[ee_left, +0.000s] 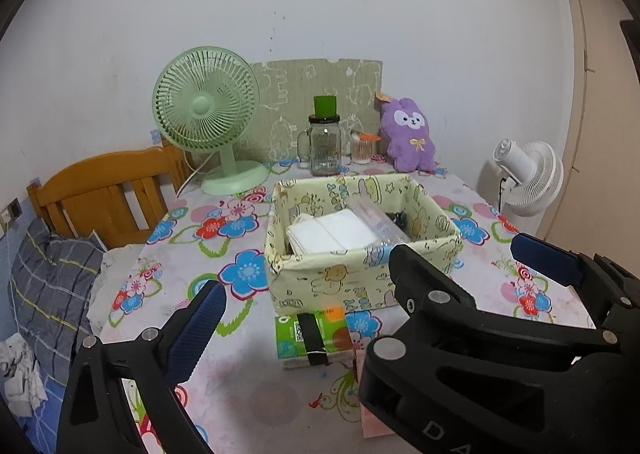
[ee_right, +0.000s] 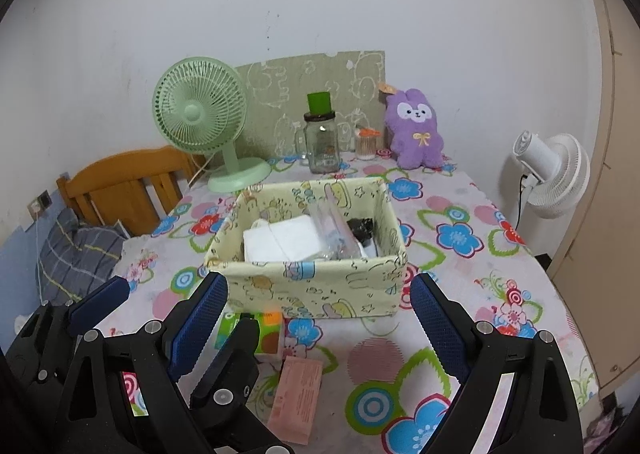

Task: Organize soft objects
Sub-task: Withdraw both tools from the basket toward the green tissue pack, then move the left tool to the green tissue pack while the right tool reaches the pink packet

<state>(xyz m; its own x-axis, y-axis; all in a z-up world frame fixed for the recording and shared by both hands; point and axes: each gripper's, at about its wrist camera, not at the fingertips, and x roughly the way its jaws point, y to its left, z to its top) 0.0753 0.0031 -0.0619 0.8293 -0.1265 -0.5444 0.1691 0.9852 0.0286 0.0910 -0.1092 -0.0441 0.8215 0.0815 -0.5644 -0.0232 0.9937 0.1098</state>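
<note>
Left wrist view shows the left gripper (ee_left: 304,328) wide open over a green tissue pack (ee_left: 312,336) lying just in front of the yellow fabric box (ee_left: 332,278) on the flowery table (ee_left: 224,374). Right wrist view shows the right gripper (ee_right: 318,318) wide open too, holding nothing, near the box, with a pink pack (ee_right: 296,398) below it. A purple bunny plush (ee_right: 416,130) sits at the back by the wall.

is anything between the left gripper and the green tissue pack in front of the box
Nothing visible. The left gripper is open, and the green tissue pack lies on the table between its fingers, just before the box.
</note>
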